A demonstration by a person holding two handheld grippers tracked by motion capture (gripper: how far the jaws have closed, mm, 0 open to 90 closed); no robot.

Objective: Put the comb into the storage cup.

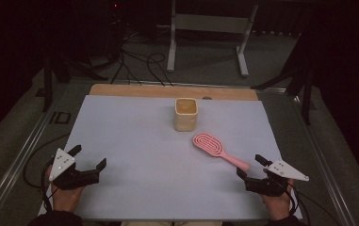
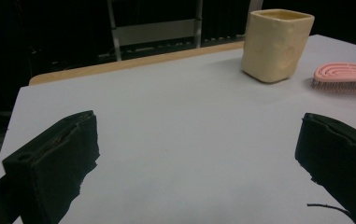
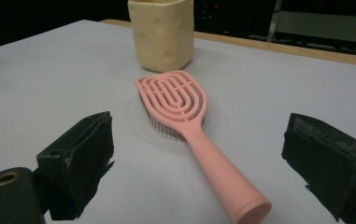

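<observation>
No brand or label can be read on the things. The pink plastic hairbrush is seen lying flat on the white tabletop, its handle end just at ten o'clock of the right tongs, which are spread wide and empty. The left tongs are likewise released, well apart at eight o'clock. The cream square cup stands at eleven o'clock of the brush.

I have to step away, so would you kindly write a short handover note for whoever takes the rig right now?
Left gripper: open, holding nothing, at the near left of the white table.
Right gripper: open, holding nothing, just short of the handle end of the pink hairbrush.
The hairbrush lies flat, bristles down, beside the cream cup, which stands upright farther back.
Done: nothing is gripped or lifted.
Left: probably gripping the brush handle; the cup looks like its likely destination.
</observation>
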